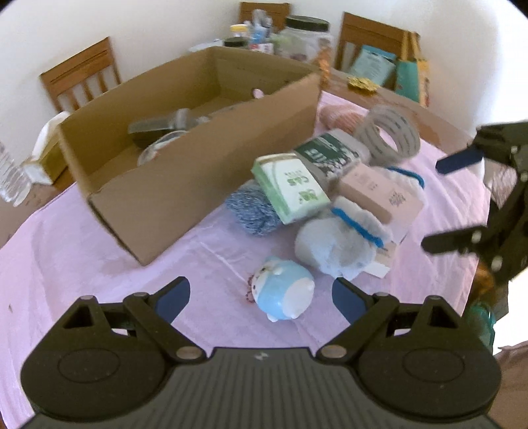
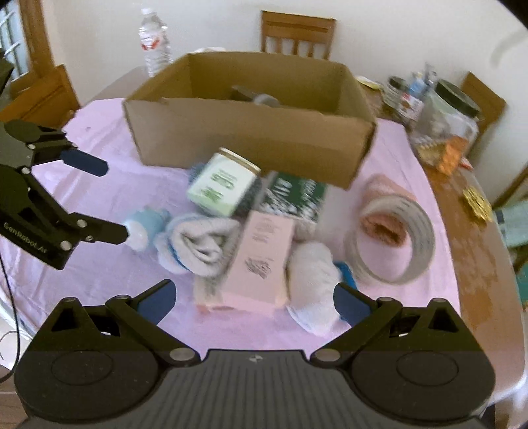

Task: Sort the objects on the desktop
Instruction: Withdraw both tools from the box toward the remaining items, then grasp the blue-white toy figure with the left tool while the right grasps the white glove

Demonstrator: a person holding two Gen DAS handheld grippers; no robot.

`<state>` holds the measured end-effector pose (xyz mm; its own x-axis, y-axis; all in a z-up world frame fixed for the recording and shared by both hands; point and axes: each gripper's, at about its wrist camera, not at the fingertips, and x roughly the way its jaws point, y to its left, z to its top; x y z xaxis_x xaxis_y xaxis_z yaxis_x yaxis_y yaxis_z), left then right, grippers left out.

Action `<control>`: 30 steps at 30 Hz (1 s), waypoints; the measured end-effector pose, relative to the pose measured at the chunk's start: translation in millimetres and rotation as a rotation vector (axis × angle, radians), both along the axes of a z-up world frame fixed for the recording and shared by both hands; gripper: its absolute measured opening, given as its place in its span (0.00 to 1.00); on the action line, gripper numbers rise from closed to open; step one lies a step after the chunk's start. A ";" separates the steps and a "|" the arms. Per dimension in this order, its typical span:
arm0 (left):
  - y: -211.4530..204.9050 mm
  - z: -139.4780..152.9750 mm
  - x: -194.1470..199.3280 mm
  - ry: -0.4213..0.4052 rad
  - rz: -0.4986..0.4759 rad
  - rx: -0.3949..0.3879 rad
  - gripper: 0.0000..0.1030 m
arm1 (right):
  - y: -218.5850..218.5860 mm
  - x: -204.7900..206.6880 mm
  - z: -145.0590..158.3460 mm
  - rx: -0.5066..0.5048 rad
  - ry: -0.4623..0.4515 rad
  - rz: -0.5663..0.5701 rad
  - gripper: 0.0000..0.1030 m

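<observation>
light: bright, soft daylight, weak shadows
glare: white wall (image 1: 158,29) washed out
blur: motion smear, worse in right wrist view
edges: fisheye bending, dark corners

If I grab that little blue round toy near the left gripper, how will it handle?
The blue toy looks rounded and glossy, so it may roll or slip between the fingers. It seems small and probably light. If it's ceramic, a drop could chip it; the material isn't clear.

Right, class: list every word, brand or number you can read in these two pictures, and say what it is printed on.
"GenRobot.AI": on the side of the left gripper; last letters are unclear.
"C&S": on the green box, seen upside down.
Dark green packet, pink box, water bottle label: print is there but too blurred to read.
</observation>
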<state>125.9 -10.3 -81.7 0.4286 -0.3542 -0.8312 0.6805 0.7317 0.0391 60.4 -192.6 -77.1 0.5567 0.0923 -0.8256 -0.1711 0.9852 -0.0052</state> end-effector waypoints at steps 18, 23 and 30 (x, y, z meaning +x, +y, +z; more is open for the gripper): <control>-20.6 -19.5 11.7 0.041 -0.103 0.030 0.90 | -73.4 25.8 -16.7 0.123 0.017 -0.363 1.00; -21.4 -23.5 13.0 0.061 -0.104 0.035 0.90 | -83.6 46.8 -37.2 0.207 0.052 -0.452 1.00; -22.9 -26.7 13.7 0.077 -0.124 0.038 0.90 | -85.4 63.4 -60.2 0.226 0.083 -0.517 1.00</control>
